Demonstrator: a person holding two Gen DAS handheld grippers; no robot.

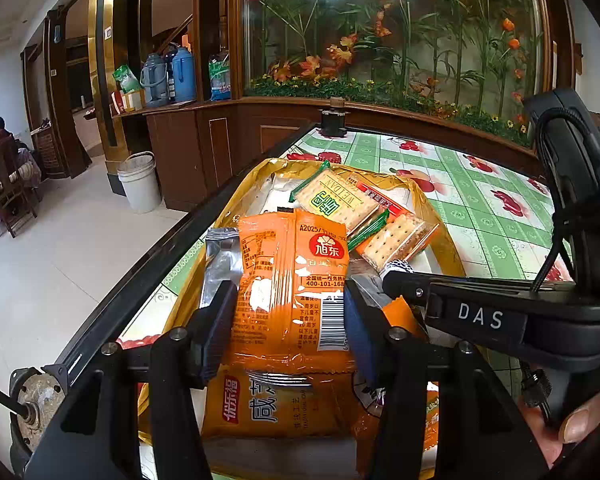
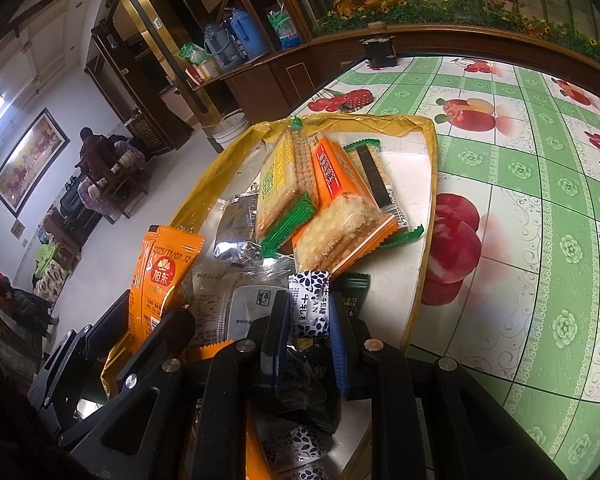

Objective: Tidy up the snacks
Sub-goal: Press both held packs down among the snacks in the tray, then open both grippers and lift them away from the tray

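My left gripper point(image 1: 286, 308) is shut on an orange snack packet point(image 1: 292, 280) and holds it upright above a yellow-rimmed tray point(image 1: 448, 248). The packet also shows in the right wrist view point(image 2: 160, 280). My right gripper point(image 2: 310, 320) is shut on a small white candy with dark leaf print point(image 2: 310, 308); it shows in the left wrist view point(image 1: 398, 267) too. In the tray lie a green-edged cracker pack point(image 1: 340, 200), an orange-edged cracker pack point(image 1: 396, 240), a silver packet point(image 1: 220, 264) and another orange packet point(image 1: 276, 408) below my left gripper.
The tray sits near the left edge of a table with a green and white fruit-print cloth point(image 2: 540, 200). A dark round object point(image 1: 334, 122) stands at the table's far end. A white bucket point(image 1: 140, 184) stands on the floor at left.
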